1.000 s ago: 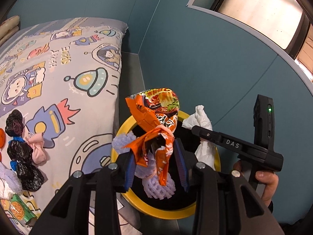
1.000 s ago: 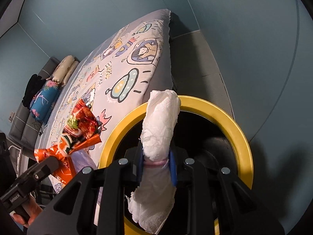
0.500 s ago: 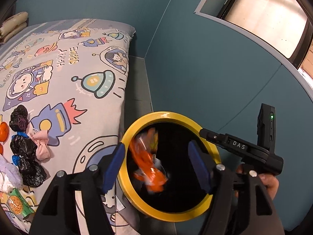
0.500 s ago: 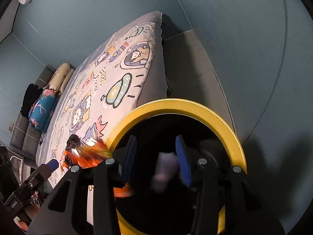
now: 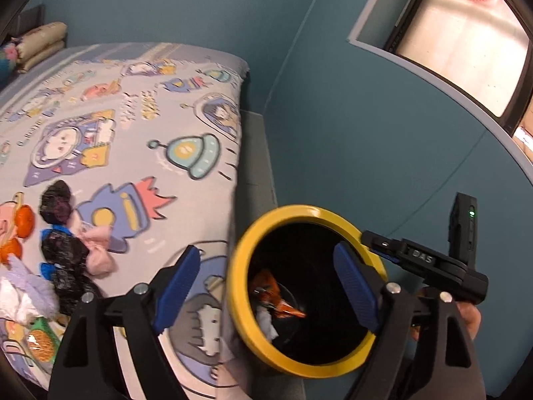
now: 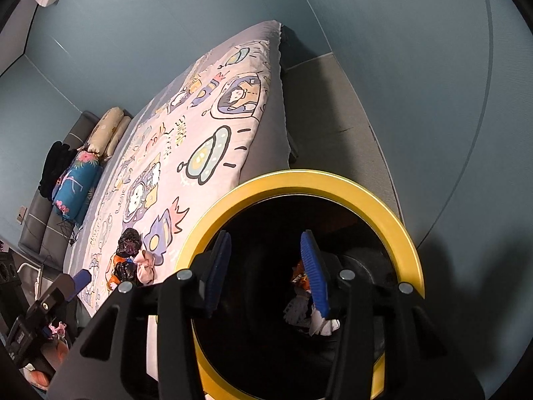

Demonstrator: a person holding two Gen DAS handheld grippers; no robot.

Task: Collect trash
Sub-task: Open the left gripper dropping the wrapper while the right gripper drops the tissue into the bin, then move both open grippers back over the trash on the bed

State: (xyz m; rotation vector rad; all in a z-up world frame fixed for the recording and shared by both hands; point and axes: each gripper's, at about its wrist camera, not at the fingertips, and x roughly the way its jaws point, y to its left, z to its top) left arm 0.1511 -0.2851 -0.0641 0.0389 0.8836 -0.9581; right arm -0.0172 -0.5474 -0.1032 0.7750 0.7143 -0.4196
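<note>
Both wrappers now dropped, empty spread fingers (image 5: 354,286) above bin (image 5: 266,226).

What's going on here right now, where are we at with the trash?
Both claws are open and empty over the yellow-rimmed bin beside the bed. The left claw and right claw hold nothing; an orange wrapper and a white tissue lie inside the bin. More trash waits on the bed: a black bag, a pink wad and a green packet.
</note>
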